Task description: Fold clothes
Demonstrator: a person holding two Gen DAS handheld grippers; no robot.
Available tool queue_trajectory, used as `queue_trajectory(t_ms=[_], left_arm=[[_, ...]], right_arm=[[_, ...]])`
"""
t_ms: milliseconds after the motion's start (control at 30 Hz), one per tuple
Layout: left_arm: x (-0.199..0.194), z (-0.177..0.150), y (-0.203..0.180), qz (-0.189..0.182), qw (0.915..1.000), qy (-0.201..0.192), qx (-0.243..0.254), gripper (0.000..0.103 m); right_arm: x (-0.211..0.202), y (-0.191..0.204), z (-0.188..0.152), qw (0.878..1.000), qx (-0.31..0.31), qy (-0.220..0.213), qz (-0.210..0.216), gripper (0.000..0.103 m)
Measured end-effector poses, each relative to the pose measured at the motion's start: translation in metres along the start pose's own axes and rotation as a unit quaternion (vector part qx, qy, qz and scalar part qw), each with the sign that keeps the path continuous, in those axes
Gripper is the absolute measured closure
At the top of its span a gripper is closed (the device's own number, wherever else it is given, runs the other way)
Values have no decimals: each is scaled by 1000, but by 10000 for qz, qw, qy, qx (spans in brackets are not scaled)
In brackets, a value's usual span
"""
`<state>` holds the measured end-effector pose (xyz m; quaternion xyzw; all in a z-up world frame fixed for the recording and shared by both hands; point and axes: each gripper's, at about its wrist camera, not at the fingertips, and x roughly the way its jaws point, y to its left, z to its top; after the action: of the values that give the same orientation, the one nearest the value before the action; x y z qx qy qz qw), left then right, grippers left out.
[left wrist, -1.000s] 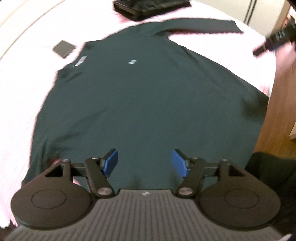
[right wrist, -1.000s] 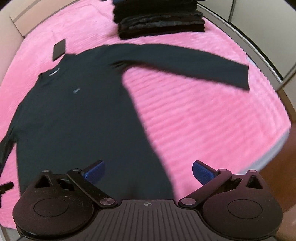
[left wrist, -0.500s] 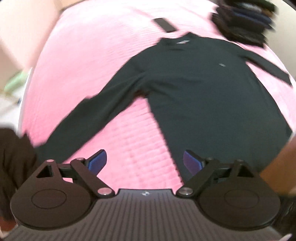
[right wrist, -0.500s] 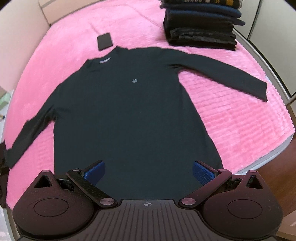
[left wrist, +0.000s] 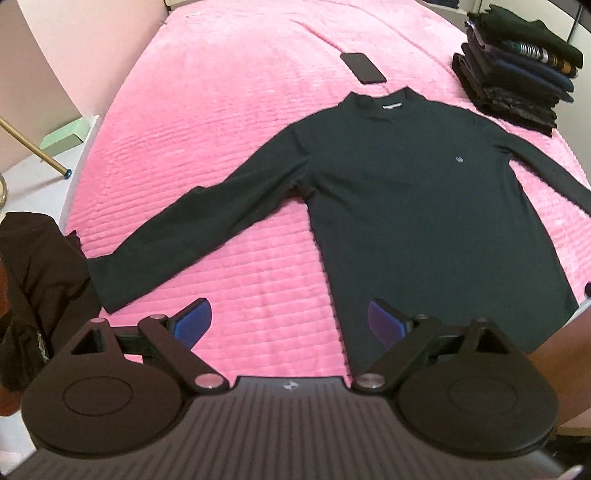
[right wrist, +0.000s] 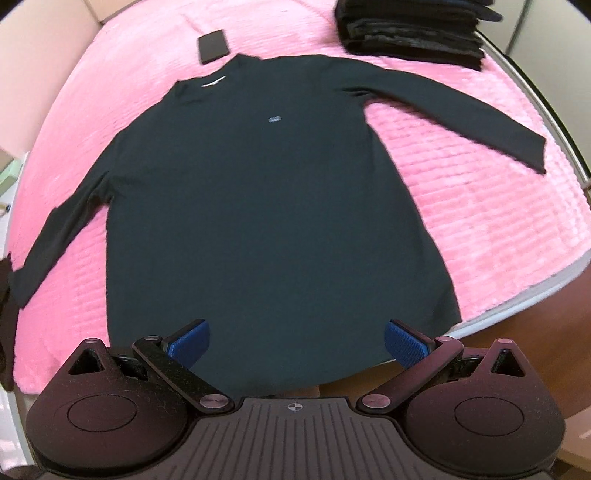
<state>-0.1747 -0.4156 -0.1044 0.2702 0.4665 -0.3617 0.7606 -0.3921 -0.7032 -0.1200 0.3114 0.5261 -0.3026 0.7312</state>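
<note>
A dark green long-sleeved shirt [left wrist: 410, 206] [right wrist: 258, 206] lies flat, front up, on a pink bed cover, both sleeves spread outward and the collar at the far end. My left gripper [left wrist: 290, 319] is open and empty above the pink cover, between the shirt's left sleeve [left wrist: 192, 225] and its body, near the hem. My right gripper [right wrist: 295, 339] is open and empty over the middle of the hem. The right sleeve [right wrist: 461, 110] reaches toward the bed's right edge.
A stack of folded dark clothes [left wrist: 517, 70] [right wrist: 413, 29] sits at the far right of the pink bed cover [left wrist: 221, 110]. A black phone [left wrist: 363, 68] [right wrist: 213, 45] lies beyond the collar. A dark garment heap [left wrist: 33, 288] hangs at the left edge. The bed's right edge [right wrist: 517, 299] drops off.
Both views have shifted: the left gripper swung left from over the shirt body to beside the left sleeve and opened wider. The right gripper moved left to the hem's middle.
</note>
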Motion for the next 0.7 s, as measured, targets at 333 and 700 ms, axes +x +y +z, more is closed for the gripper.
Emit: queue_trajectory(t_ms=[333, 700], left_arm=[[-4, 12, -3, -66, 9988, -239, 418, 13], [-7, 8, 58, -365, 9920, -520, 1090, 13]], right_arm=[[-20, 39, -14, 9990, -25, -395, -192, 0], [-24, 116, -35, 9973, 278, -564, -371, 0]])
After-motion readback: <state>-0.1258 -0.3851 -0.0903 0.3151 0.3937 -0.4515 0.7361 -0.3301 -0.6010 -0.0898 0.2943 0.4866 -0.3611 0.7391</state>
